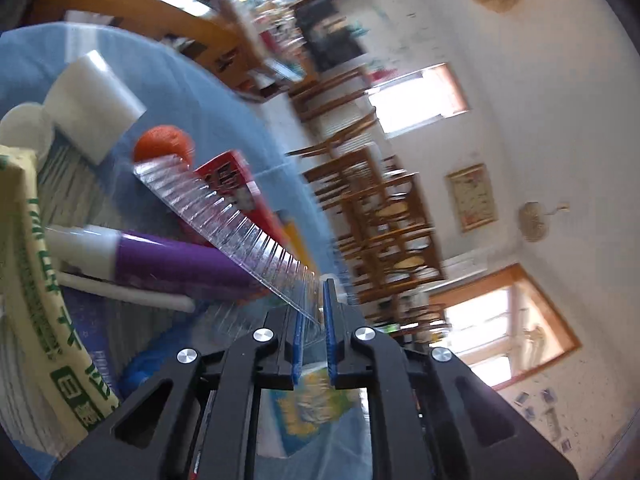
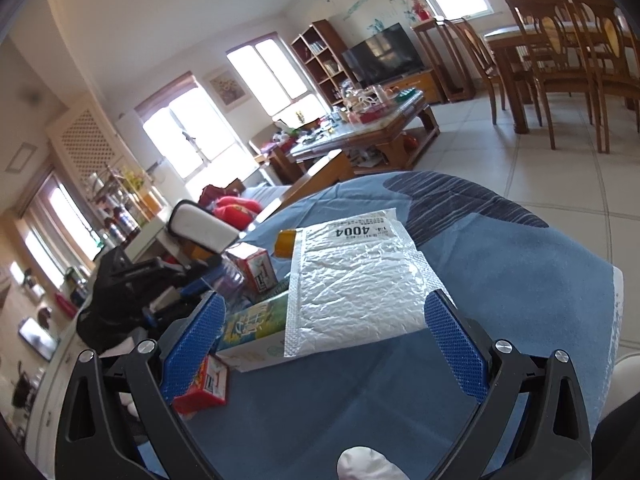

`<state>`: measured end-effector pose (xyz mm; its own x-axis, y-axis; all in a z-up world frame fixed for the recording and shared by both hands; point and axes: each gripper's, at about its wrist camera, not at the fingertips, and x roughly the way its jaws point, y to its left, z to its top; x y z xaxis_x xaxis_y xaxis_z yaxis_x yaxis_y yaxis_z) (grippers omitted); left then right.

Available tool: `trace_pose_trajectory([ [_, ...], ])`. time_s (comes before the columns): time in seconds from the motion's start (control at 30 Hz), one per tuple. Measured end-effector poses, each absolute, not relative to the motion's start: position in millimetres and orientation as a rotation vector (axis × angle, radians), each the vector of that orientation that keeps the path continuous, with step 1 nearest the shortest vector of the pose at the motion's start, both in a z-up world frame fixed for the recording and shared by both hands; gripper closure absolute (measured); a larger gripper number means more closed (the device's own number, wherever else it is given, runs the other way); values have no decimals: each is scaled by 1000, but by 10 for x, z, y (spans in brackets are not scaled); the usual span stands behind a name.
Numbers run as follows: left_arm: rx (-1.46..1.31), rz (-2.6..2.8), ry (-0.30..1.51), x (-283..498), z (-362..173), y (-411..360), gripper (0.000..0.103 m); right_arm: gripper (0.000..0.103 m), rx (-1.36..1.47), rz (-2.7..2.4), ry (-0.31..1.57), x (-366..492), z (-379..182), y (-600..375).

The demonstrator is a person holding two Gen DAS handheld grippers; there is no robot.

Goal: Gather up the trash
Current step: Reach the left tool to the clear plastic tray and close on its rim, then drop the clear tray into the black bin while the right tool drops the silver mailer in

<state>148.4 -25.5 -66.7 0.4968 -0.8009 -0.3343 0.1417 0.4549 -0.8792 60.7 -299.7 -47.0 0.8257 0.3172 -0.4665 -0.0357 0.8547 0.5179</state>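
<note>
Left gripper (image 1: pixel 314 332) jaws clamped on the near edge of a clear ribbed plastic tray (image 1: pixel 224 220), whose long axis runs up-left away from the pads, over a purple tube (image 1: pixel 180 264) and a red box (image 1: pixel 236 184); right gripper (image 2: pixel 324 332) jaws spread wide, holding nothing. The right one points at a crinkly silver bubble mailer (image 2: pixel 356 280), long axis away from the jaws, lying flat on the blue cloth (image 2: pixel 500 280) and overlapping a green carton (image 2: pixel 252 328). A small red box (image 2: pixel 204 384) sits just beside its left pad, probably touching; view's tight.
</note>
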Motion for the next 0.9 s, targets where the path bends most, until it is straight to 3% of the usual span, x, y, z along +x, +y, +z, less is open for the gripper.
trace_pose_trajectory([
  [0.4,-983,-1028,566,1007,-134,-4,96,7,434,140,698,825,-502,-2898],
  [0.7,-728,-1001,574,627,111,-51,95,7,-249,-22,761,912,-483,-2162],
  [0.77,-717,-1009,581,559,28,5,95,14,-329,-34,762,943,-526,-2127],
  [0.83,-694,-1006,592,523,-31,8,95,47,-369,-45,792,1034,-589,-2118],
  [0.9,-690,-1014,597,498,-37,17,95,65,-375,-35,805,1105,-653,-2113],
])
